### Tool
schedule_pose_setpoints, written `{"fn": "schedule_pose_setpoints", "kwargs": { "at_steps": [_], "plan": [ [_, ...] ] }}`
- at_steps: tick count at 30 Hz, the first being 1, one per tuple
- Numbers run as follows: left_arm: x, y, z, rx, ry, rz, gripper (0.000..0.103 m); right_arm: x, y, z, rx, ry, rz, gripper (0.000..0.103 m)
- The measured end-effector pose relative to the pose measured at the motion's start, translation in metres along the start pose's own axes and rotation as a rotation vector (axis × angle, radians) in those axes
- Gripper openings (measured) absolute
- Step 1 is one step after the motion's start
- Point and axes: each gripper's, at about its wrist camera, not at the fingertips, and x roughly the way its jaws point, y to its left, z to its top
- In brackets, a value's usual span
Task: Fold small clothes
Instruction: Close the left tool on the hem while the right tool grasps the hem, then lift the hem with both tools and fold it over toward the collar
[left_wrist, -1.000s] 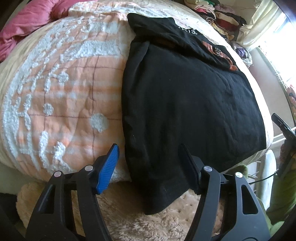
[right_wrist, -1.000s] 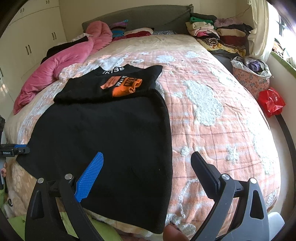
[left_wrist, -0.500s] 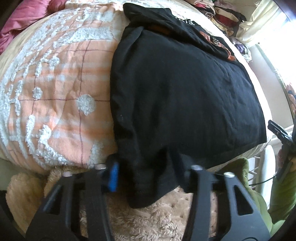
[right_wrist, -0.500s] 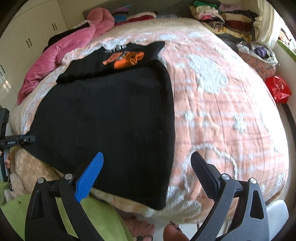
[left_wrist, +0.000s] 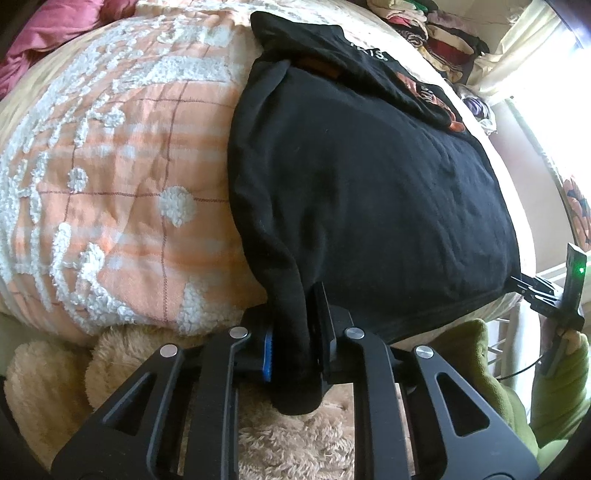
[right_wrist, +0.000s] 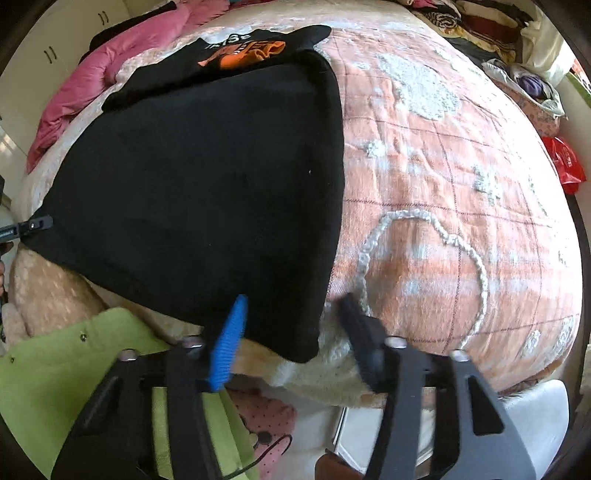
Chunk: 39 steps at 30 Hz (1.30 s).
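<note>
A black garment (left_wrist: 369, 184) lies flat on the bed, its near hem hanging over the bed's edge; it also shows in the right wrist view (right_wrist: 207, 177). A second black garment with an orange print (right_wrist: 251, 51) lies at its far end. My left gripper (left_wrist: 291, 354) is shut on the garment's near left corner. My right gripper (right_wrist: 291, 314) is open, its fingers on either side of the garment's near right corner, not closed on it. The right gripper also shows at the far right of the left wrist view (left_wrist: 546, 295).
The bed has an orange and white plaid blanket (right_wrist: 461, 166). A pink quilt (right_wrist: 88, 81) lies at the far left. Stacked clothes (left_wrist: 443, 40) sit at the head of the bed. A red bag (right_wrist: 565, 166) lies right of the bed. Beige fleece (left_wrist: 288, 443) hangs below the edge.
My left gripper has moved in and shut on the garment's near left corner. My right gripper has dropped down to the near right corner and narrowed around it.
</note>
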Motion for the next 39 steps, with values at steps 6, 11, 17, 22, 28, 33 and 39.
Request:
{"fn": "schedule_pose_setpoints", "kwargs": {
  "at_steps": [6,11,17,22,28,33,39],
  "plan": [
    [-0.004,0.0,0.004,0.001,-0.01,-0.024,0.004,-0.018,0.011,0.003,-0.058,-0.069,0.049,0.009],
    [-0.031,0.0,0.016,0.012,-0.095,-0.04,0.003,-0.049,0.014,0.019,-0.069,-0.226,0.067,0.009],
    [-0.06,0.004,0.039,0.022,-0.193,-0.042,0.002,-0.084,0.012,0.047,-0.031,-0.416,0.044,0.009],
    [-0.079,0.003,0.059,0.017,-0.257,-0.048,0.002,-0.105,0.007,0.066,-0.011,-0.527,0.033,0.008],
    [-0.093,-0.003,0.088,0.017,-0.329,-0.05,0.002,-0.119,0.001,0.086,0.034,-0.615,-0.013,0.008],
    [-0.1,-0.012,0.109,0.03,-0.392,-0.009,0.002,-0.123,0.002,0.105,0.048,-0.658,-0.03,0.008],
    [-0.099,-0.015,0.131,0.03,-0.423,0.016,0.002,-0.121,0.003,0.127,0.039,-0.677,-0.071,0.008]
  ]
}}
